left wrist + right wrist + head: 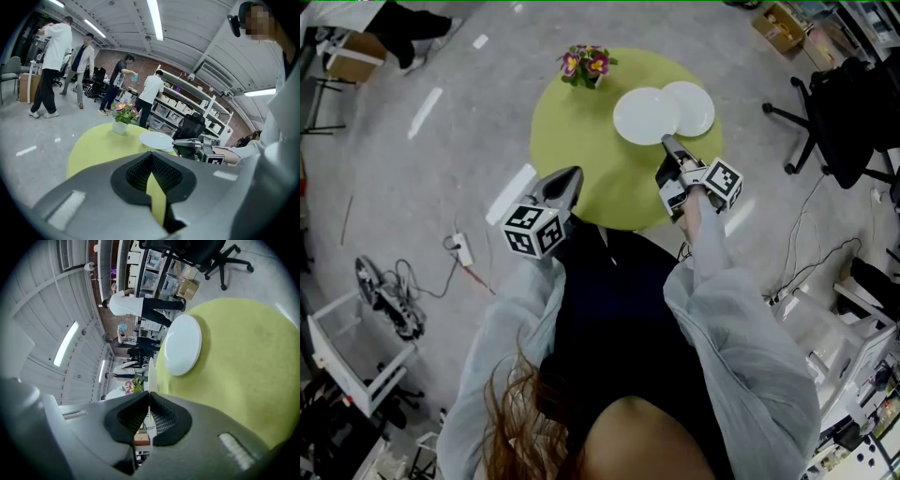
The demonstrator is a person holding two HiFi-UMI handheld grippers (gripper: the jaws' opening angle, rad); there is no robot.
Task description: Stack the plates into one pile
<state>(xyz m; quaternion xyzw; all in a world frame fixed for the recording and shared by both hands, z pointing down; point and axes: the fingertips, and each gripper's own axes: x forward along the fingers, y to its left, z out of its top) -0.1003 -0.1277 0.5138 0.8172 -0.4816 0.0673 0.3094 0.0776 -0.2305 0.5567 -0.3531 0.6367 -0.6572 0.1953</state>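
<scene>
Two white plates are at the far side of a round green table (581, 141). My right gripper (666, 141) is shut on the near rim of the left plate (645, 114), which overlaps the other plate (694, 105). In the right gripper view the held plate (151, 373) shows edge-on between the jaws of the right gripper (149, 394). The second plate (183, 345) lies flat on the table beyond. My left gripper (572, 173) hovers at the table's near left edge, shut and holding nothing. From the left gripper (151, 157) the plates (156, 139) appear ahead.
A pot of flowers (588, 66) stands at the table's far left edge. A black office chair (839, 112) is to the right, with cables and a white cart (347, 361) on the floor. Several people (51, 61) stand near shelves in the background.
</scene>
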